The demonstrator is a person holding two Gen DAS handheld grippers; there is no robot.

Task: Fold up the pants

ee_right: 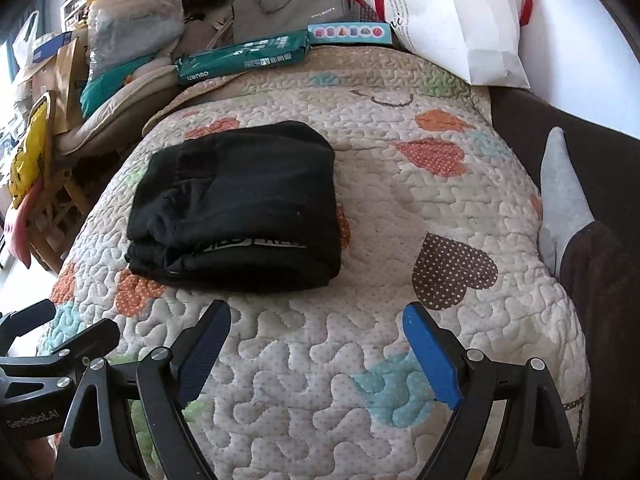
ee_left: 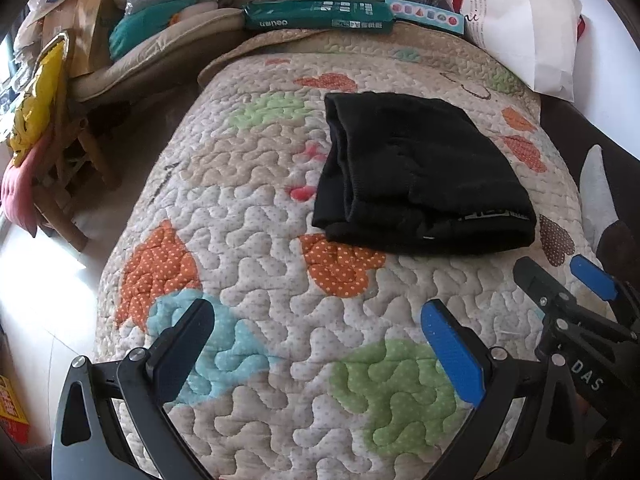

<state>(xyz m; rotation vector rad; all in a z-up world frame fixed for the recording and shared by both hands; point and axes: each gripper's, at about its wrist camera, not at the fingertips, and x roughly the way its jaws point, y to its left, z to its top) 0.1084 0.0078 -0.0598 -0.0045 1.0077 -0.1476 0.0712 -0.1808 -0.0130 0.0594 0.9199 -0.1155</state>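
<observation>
Black pants [ee_left: 420, 172] lay folded in a compact stack on the quilt [ee_left: 260, 248], frame center. Left gripper [ee_left: 320, 344] and right gripper [ee_right: 316, 348] both spread wide, holding nothing, near the stack.

The folded pants [ee_left: 420, 176] [ee_right: 240, 208] are plain black, with a thin strip of white lettering along the near edge. The quilted cotton bedspread [ee_left: 280, 240] [ee_right: 360, 320] beneath is cream with tiny dots, patched with orange, green, light blue and brown polka-dot hearts. Both grippers' finger pads [ee_left: 452, 354] [ee_right: 430, 356] are bright blue on black frames. A long flat packet [ee_left: 318, 16] [ee_right: 244, 56] is dark green with white print.
</observation>
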